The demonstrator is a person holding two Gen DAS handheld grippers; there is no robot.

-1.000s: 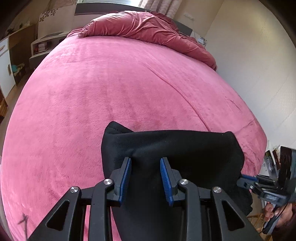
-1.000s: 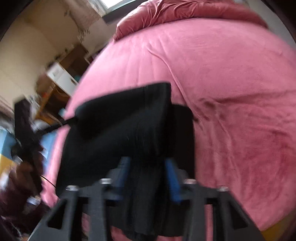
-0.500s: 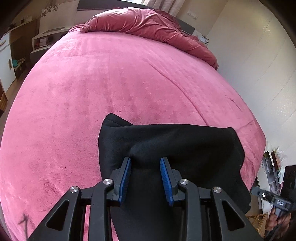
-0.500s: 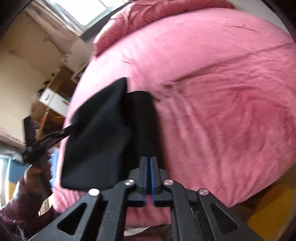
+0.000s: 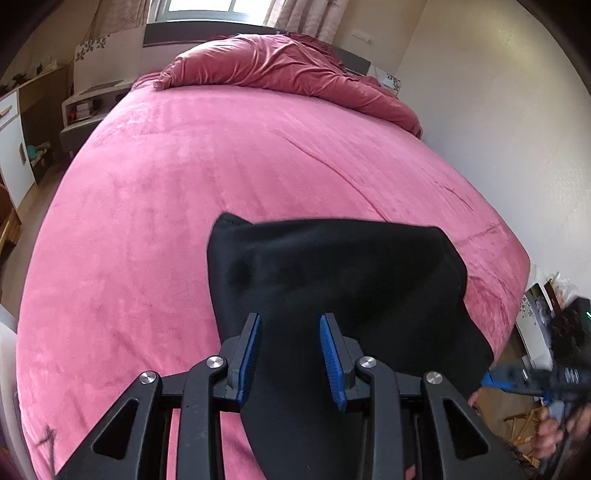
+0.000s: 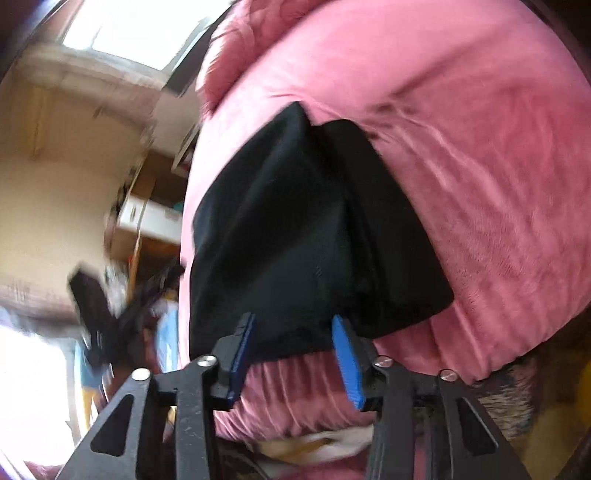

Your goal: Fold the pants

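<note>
Black pants (image 5: 332, 280), folded into a thick bundle, are seen at the near corner of a bed covered in a pink plush blanket (image 5: 177, 206), with one edge of the fabric draped over the bed's side. In the left wrist view, the left gripper (image 5: 291, 354) is shown with its blue pads (image 5: 251, 354) set on either side of a thick fold of the dark cloth, which fills the gap between them and appears to be pinched there. In the right wrist view, which is blurred, the right gripper (image 6: 295, 354) is seen with its jaws spread apart, having just been opening; the lower edge of the pants lies just ahead of the blue pads (image 6: 347, 362), and no cloth is pressed between them, only the pink blanket showing in the gap. The same right tool is glimpsed as a blur at the lower right edge of the left view, beside the hanging hem. A rumpled dusky-pink duvet (image 5: 288, 74) is piled at the far end of the bed beneath a window (image 5: 199, 5), and white cabinets (image 5: 14, 147) are visible along the left wall.
</note>
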